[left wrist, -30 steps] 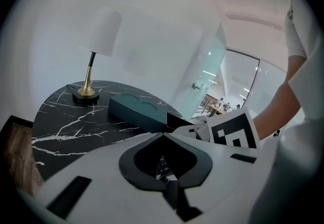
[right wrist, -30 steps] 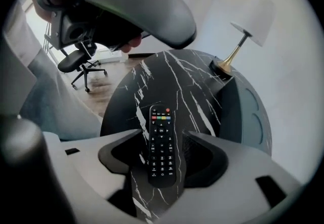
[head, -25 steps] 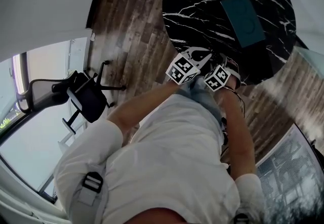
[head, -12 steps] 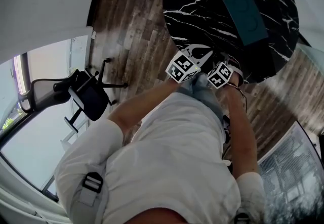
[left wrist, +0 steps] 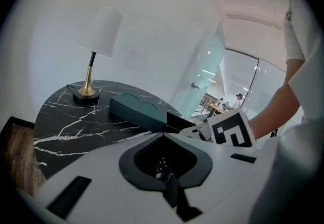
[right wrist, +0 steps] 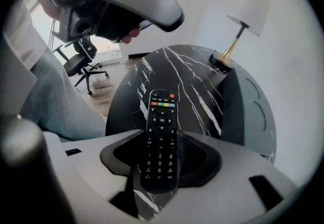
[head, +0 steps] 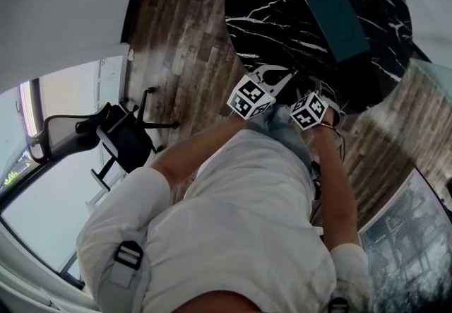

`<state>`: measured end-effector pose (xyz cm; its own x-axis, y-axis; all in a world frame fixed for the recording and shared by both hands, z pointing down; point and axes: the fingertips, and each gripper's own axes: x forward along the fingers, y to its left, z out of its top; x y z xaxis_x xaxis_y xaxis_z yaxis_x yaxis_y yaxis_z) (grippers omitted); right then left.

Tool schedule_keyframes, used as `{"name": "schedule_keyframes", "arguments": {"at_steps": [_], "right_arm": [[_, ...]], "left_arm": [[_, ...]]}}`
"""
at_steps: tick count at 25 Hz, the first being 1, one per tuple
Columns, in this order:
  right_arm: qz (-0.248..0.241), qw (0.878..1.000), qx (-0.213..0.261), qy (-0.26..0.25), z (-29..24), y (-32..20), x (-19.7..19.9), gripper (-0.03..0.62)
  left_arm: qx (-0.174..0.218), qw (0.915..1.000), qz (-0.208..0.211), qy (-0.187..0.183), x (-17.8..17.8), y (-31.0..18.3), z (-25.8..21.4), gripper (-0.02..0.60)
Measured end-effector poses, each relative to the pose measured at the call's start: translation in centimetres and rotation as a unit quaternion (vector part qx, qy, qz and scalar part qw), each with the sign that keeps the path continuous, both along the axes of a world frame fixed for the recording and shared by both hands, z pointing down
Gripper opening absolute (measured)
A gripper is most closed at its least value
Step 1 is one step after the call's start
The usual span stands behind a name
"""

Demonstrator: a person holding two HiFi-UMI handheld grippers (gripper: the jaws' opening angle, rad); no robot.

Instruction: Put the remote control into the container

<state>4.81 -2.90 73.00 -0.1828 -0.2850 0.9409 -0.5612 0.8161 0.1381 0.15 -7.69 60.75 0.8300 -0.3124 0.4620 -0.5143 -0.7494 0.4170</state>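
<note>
The black remote control [right wrist: 161, 137] stands lengthwise between the jaws of my right gripper [right wrist: 161, 163], buttons facing the camera, just above the black marble table [right wrist: 188, 86]. Those jaws have just been closing and are shut on it. The container, a long teal box [right wrist: 249, 112] with two round hollows in its top, lies on the table to the right of the remote; it also shows in the head view as the teal box [head: 337, 24]. My left gripper [left wrist: 163, 160] is shut with nothing in it and hovers beside the right gripper [head: 308, 108]. The head view hides the remote.
A lamp [left wrist: 96, 51] with a white shade and brass foot stands at the table's far side. The round table [head: 282, 15] ends just ahead of the person's knees. A black office chair [head: 116, 138] stands on the wood floor to the left.
Hardly anything differs in the head view. Both marker cubes stay close together at the table's near edge, and the right one has only shifted slightly.
</note>
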Motion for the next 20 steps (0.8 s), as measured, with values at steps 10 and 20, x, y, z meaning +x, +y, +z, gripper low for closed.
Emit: {"name": "schedule_keyframes", "arguments": {"at_steps": [10,20], "right_arm": [[0.054,0.995,0.082,-0.028,-8.9,-0.1,1.9,0.205],[0.085,0.992,0.096,-0.019,-9.8,0.6,4.7,0.204]], "left_arm": [[0.047,0.9983,0.011,0.034,1.7,1.2,-5.6,0.002],[0.053,0.9969,0.040,0.041,5.1,1.7,-6.4,0.002]]}}
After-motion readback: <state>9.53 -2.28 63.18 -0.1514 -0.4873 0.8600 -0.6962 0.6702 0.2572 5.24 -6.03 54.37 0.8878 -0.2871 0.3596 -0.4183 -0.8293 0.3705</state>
